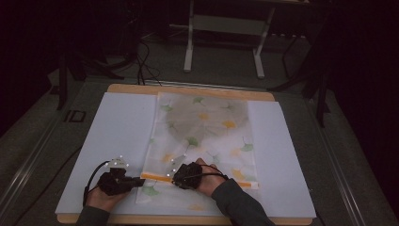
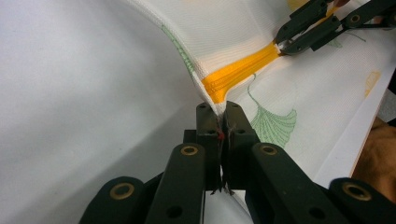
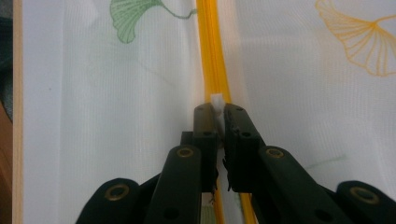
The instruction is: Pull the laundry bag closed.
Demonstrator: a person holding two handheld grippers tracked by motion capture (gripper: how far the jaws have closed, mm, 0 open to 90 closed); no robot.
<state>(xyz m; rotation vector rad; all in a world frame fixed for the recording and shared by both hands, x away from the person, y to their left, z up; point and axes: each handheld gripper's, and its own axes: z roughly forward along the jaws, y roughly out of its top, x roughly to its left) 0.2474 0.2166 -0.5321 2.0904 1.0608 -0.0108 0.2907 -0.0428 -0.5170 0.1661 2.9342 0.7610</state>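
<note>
A white mesh bag printed with green and orange leaves lies flat on the white sheet. An orange zipper runs across its near end. My left gripper is shut on the bag's left edge, just at the end of the zipper, and lifts that corner a little. My right gripper is shut on the white zipper pull, which sits on the zipper. In the left gripper view the right gripper holds the pull a short way along the zipper.
The white sheet covers a wooden tabletop, with a strip of wood showing along the far and near edges. A white desk frame stands on the dark floor behind the table. Cables trail from both grippers toward the near edge.
</note>
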